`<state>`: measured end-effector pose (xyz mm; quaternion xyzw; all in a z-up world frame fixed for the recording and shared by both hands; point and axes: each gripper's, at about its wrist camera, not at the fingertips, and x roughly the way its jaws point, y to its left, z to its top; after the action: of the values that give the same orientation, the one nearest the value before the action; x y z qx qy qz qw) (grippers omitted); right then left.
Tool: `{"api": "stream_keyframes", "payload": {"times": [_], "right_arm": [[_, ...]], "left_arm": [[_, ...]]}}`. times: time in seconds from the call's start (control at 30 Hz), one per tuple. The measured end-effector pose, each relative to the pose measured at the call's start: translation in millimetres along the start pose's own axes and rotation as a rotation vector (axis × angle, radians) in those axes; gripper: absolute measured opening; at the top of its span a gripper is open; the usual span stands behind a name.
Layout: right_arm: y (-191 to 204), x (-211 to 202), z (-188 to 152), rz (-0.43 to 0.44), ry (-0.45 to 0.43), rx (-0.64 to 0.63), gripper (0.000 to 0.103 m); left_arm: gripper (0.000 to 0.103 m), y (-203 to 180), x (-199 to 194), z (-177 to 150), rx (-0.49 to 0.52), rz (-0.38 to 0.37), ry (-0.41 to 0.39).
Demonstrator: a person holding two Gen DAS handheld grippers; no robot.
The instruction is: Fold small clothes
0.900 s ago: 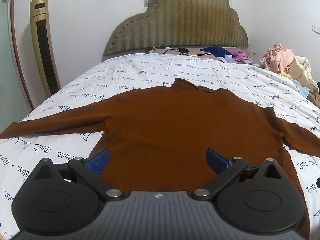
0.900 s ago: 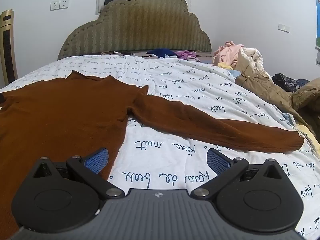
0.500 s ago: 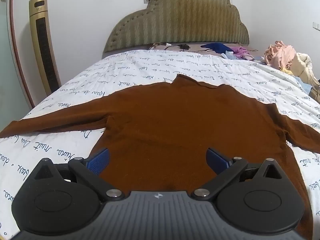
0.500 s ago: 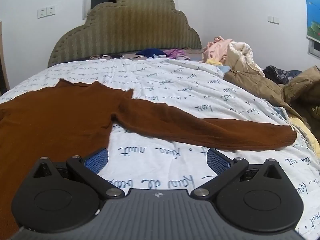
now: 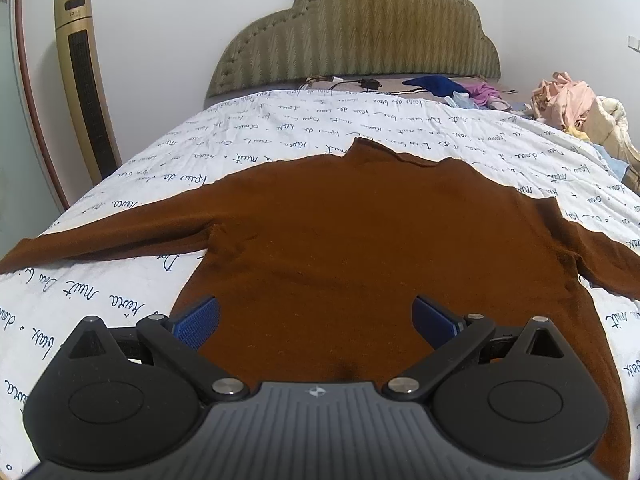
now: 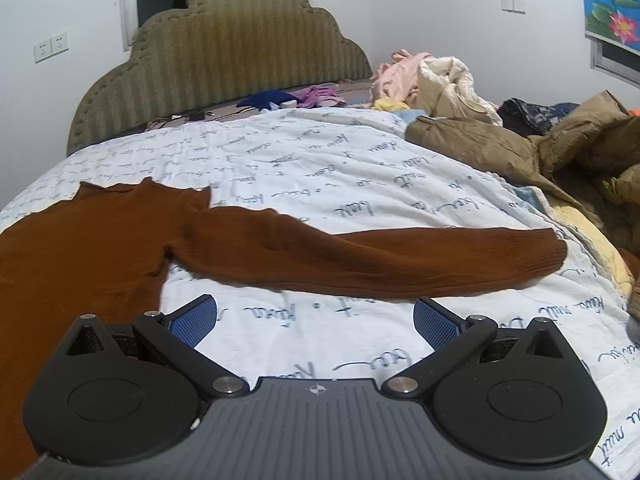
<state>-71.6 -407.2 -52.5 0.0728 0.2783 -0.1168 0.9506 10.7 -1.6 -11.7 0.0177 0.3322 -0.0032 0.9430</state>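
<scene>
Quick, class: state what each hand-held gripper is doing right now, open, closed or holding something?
Left hand-held gripper: open, empty, above the brown sweater.
Right hand-held gripper: open, empty, near the sweater's sleeve.

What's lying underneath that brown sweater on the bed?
The brown sweater lies flat on a white quilt printed with blue handwriting, which shows all around it and under the outstretched sleeve. Whatever is beneath the quilt, or directly under the sweater's body, is covered.

Right gripper (image 6: 314, 318) swung toward the bed's right edge, now nearer the sweater sleeve (image 6: 400, 256) (jaws spread), left gripper (image 5: 316, 318) slightly advanced.
</scene>
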Motion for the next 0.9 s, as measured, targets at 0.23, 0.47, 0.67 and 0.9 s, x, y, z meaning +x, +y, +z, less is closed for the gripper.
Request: {"api": "stream_keyframes", "payload": {"times": [0.23,0.47,0.67,0.9], "right_arm": [[-30.1,4.3,6.2,-0.006,0.012,0.082,0.103],[-67.6,15.8,13.8,-0.011,0.032,0.225,0.103],[-49.3,8.7,14.5,-0.017,0.023,0.17,0.103],[48.3,-17.9,6.5,0.033,-0.019,0.041,0.103]], "left_arm": [[0.103,-9.7,8.1,2.4,0.018,0.002,0.021],[0.103,-21.0,14.8,4.6,0.04,0.004,0.028],[0.103,-33.0,14.6,4.3,0.044,-0.005,0.042],[0.103,-35.4,-1.5,4.0,0.024,-0.057,0.031]]}}
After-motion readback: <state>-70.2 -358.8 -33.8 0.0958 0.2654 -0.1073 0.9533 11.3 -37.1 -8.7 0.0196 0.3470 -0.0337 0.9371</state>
